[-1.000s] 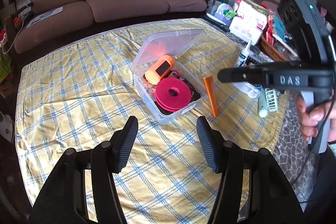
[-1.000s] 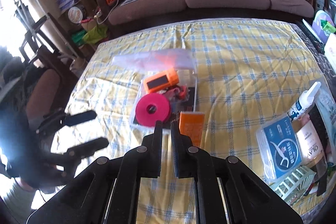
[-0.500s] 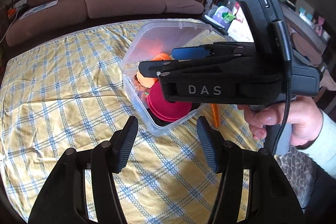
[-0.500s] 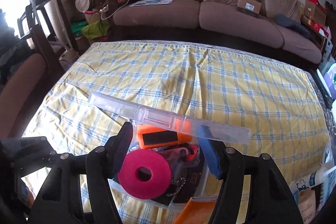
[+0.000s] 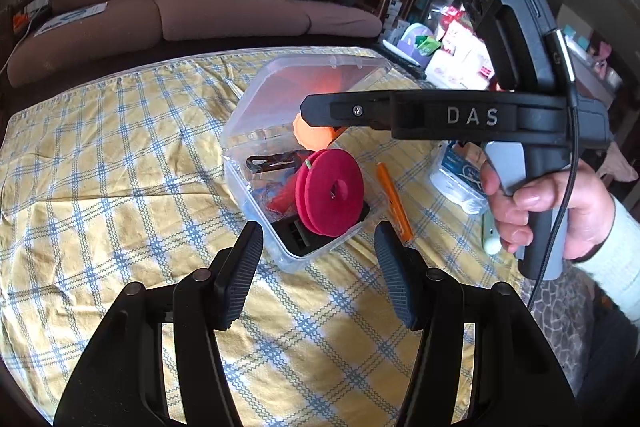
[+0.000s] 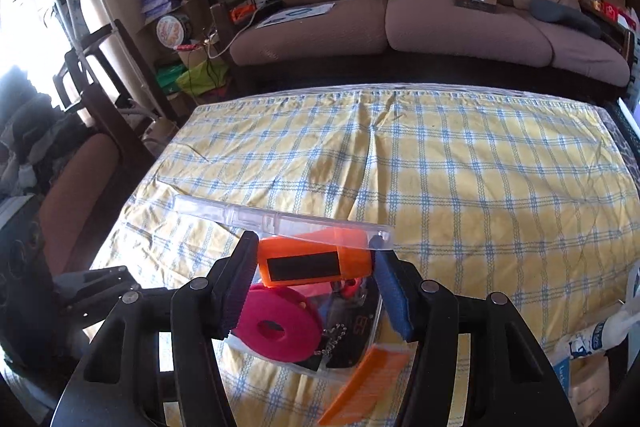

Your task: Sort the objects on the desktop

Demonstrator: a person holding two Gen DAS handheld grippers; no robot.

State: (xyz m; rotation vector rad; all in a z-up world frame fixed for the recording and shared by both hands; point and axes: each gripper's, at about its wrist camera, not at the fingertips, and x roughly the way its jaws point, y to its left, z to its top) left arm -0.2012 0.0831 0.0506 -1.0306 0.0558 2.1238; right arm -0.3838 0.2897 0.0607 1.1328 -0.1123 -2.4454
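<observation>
On the checked cloth [image 5: 120, 187] sits a clear box [image 5: 280, 251], lid [image 5: 320, 83] standing open behind it.

Right gripper [image 6: 312, 267]: reaches in over the box. An orange block [image 6: 312, 263] with a black panel lies between its jaws; left pad looks to touch the block's end, right pad at or just off the other end. Jaws closing. Cannot tell if the block is lifted or rests on the contents. In the left wrist view a hand [image 5: 548, 211] holds this tool by its grip, a cable hanging alongside.

Left gripper [image 5: 318, 267]: jaws apart, nothing between them, poised above cloth just short of the box's near corner.

Box contents: pink spool [image 5: 330, 193] on edge, black device [image 5: 304, 231] with red digits under it, ball chain [image 6: 332, 341], some red and black bits, unclear.

Outside the box: orange pen-like stick [image 5: 394, 201] on the cloth just beside its right wall. Further right, a blue-and-white packet [image 5: 460, 179].

Background: brown sofa [image 6: 420, 7].
</observation>
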